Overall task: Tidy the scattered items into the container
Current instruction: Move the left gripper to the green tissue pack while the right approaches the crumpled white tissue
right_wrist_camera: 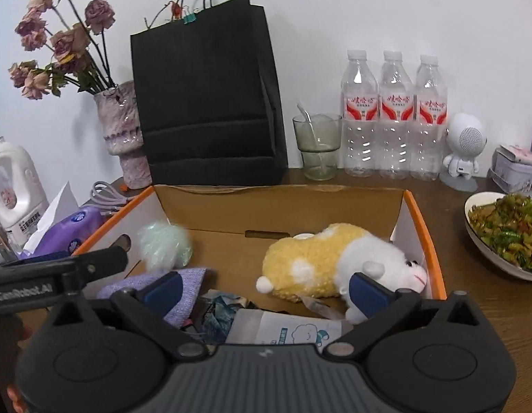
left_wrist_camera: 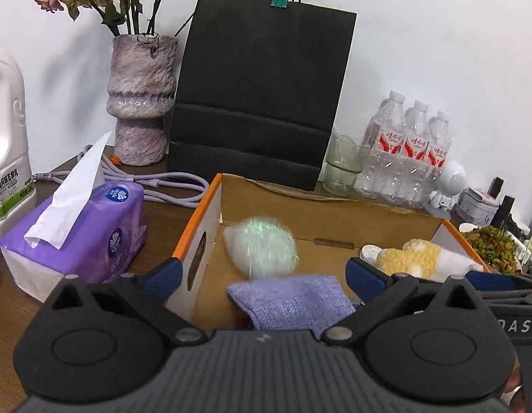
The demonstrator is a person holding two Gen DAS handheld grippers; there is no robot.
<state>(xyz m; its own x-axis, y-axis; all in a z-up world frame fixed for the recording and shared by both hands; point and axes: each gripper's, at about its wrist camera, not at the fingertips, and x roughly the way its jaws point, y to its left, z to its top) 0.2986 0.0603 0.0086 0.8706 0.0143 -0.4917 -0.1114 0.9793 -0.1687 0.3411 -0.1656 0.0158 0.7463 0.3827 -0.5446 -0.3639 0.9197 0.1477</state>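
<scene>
Printed packet (right_wrist_camera: 293, 332) in right view, tissues (left_wrist_camera: 94, 237) left

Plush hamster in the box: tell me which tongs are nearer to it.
Right. The right tongs stand open just in front of the plush hamster, one finger by its head. The left tongs hang open farther left, over the purple cloth.

Left gripper (left_wrist_camera: 262, 277) gapes above box (left_wrist_camera: 204, 227); blurred pale ball (left_wrist_camera: 264, 246), perhaps falling.
</scene>
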